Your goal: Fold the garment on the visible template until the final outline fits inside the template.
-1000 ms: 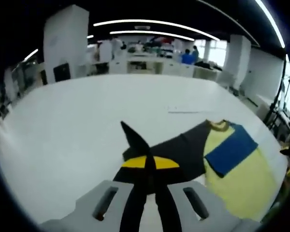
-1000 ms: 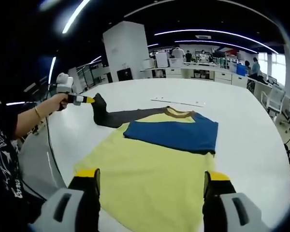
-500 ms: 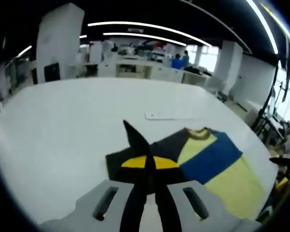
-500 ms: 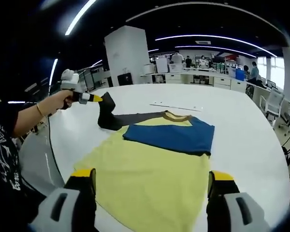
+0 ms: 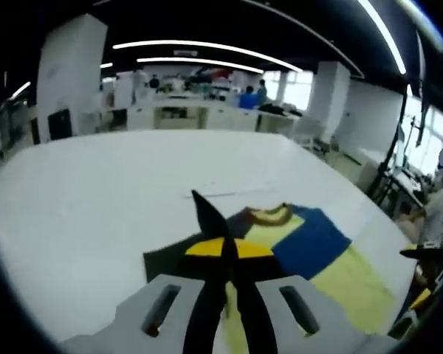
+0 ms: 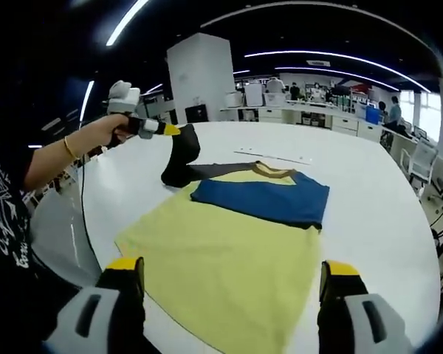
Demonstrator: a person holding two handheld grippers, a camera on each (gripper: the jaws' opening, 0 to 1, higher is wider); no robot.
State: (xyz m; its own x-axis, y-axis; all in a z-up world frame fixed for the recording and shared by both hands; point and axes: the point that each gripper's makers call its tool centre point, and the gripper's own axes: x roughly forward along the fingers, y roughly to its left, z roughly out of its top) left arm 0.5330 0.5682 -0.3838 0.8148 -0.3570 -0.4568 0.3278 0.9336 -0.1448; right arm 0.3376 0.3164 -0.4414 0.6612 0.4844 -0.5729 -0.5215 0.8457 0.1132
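We find the left tool (image 6: pixel 179 131) clamped on the dark sleeve (image 6: pixel 183 158), lifted above the bench (image 6: pixel 369 177). The shirt (image 6: pixel 229 254) lies flat beyond the right tool (image 6: pixel 232 284), which is wide open and empty. We advise carrying the sleeve across the chest and laying it smooth. No template outline is discernible; the near hem is cut off.

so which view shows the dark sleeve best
The right gripper view: the dark sleeve is seen whole, lifted off the table by the left gripper. In the left gripper view the sleeve is partly hidden behind that gripper's own shut jaws.
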